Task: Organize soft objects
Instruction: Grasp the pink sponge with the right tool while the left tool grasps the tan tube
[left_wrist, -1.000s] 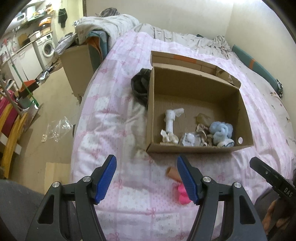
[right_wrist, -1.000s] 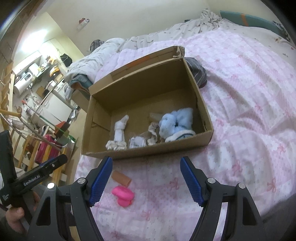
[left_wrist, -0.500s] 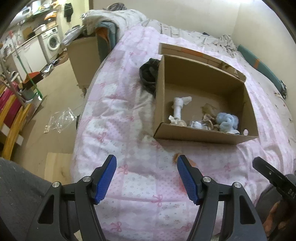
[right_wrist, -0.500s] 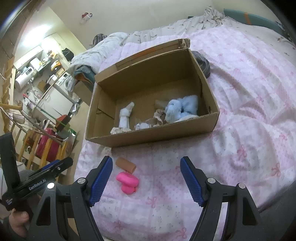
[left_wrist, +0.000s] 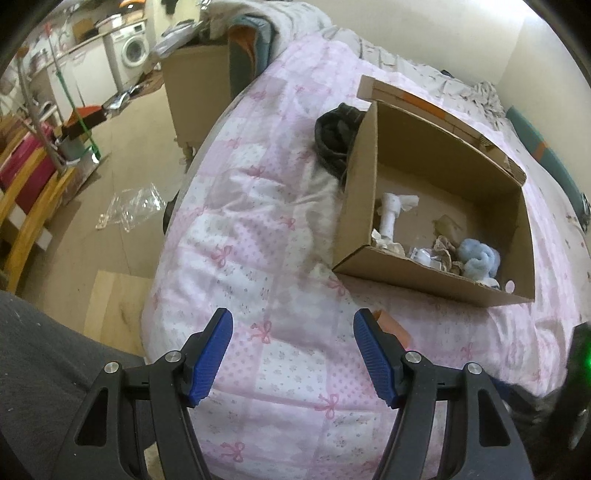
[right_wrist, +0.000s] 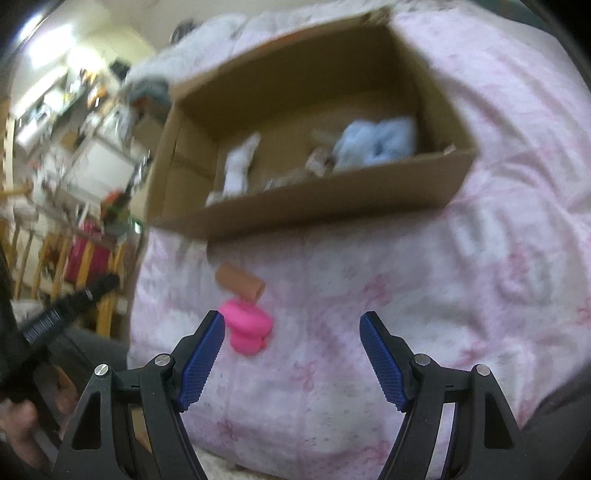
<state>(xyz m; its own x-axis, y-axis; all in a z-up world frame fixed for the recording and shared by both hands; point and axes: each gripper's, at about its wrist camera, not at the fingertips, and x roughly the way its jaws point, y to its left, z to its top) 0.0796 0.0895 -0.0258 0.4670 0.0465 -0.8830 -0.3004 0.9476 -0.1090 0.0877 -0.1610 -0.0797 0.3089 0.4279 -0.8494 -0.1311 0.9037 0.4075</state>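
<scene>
Both blue-padded grippers, left (left_wrist: 293, 354) and right (right_wrist: 291, 354), hang spread and empty; the soft pink toy (right_wrist: 248, 329) on the quilt likely needs grasping next for the open cardboard box (right_wrist: 306, 206).

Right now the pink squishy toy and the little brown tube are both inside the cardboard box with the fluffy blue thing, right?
Not quite. The pink toy and the brown tube lie on the pink quilt in front of the cardboard box, as the right wrist view shows. The fluffy blue thing is inside the box.

Both grippers are now lower and nearer to the pink quilted bedcover (left_wrist: 258, 258). The pink rounded soft toy (right_wrist: 247, 326) now lies just beside the right gripper (right_wrist: 291, 354).
</scene>
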